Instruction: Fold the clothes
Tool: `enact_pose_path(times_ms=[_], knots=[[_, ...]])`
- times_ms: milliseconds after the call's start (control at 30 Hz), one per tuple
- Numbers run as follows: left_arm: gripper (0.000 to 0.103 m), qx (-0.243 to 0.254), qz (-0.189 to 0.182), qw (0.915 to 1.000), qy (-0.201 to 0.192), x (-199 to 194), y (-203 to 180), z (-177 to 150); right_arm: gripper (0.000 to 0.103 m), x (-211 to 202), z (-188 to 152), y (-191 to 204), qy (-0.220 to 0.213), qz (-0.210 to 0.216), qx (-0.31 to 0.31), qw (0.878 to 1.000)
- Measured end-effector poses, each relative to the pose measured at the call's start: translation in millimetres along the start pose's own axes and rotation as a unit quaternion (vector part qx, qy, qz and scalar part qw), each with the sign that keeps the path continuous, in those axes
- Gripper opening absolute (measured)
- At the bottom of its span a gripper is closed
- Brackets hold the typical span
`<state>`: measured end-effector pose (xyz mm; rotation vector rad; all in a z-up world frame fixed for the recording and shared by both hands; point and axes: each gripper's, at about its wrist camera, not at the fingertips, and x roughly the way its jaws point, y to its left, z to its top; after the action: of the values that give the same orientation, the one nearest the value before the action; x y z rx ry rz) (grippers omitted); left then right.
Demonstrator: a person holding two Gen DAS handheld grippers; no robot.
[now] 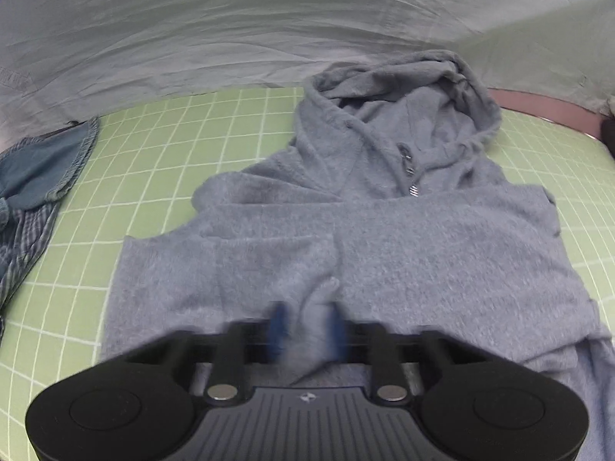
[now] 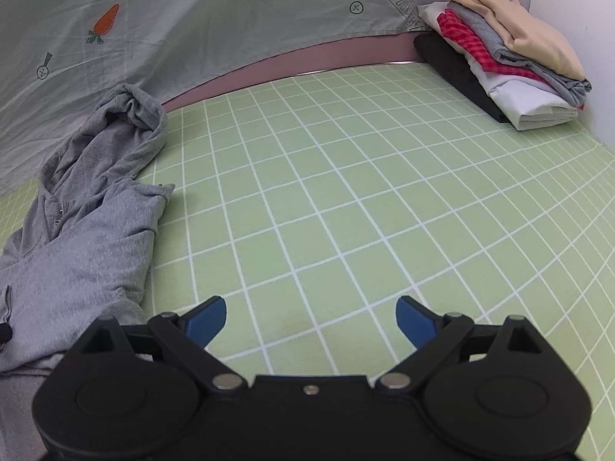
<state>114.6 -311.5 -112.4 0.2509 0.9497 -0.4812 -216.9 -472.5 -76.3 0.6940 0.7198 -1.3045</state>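
Only the left wrist view shows the left gripper (image 1: 305, 324): its 2 blurred blue fingers are drawn close, pinching a raised fold of the grey fleece zip hoodie (image 1: 384, 238). The hoodie fills the frame's centre on the green grid-lined mat (image 1: 153, 161), long axis running bottom to top, hood toward the top. A blue denim and plaid garment (image 1: 34, 184) lies at left. Only the right wrist view shows the right gripper (image 2: 311, 319) spread wide, empty, over bare mat, and 1 folded clothes stack (image 2: 507, 61) upper right.
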Motion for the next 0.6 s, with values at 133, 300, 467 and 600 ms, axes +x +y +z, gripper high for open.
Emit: enact_pose_path(times_ms=[133,300,467,600], knots=[[0.012,-0.031,-0.008,0.9994,-0.011,-13.0,5.1,7.0,0.096,0.1,0.1,-2.8,-0.002,0.001,0.007,1.0],[0.011,-0.042,-0.034,0.9977,-0.042,-36.8,-8.2,21.9,0.096,1.6,-0.2,-9.1,-0.001,-0.001,0.019,1.0],[0.012,-0.034,-0.112,0.9908,-0.069,-60.6,-38.1,36.5,0.096,3.9,-1.1,-15.5,0.002,-0.005,0.033,0.999],[0.028,0.016,-0.181,0.9813,-0.064,-61.9,-73.9,33.0,0.096,4.2,-1.2,-18.6,0.0,-0.008,0.039,0.999]])
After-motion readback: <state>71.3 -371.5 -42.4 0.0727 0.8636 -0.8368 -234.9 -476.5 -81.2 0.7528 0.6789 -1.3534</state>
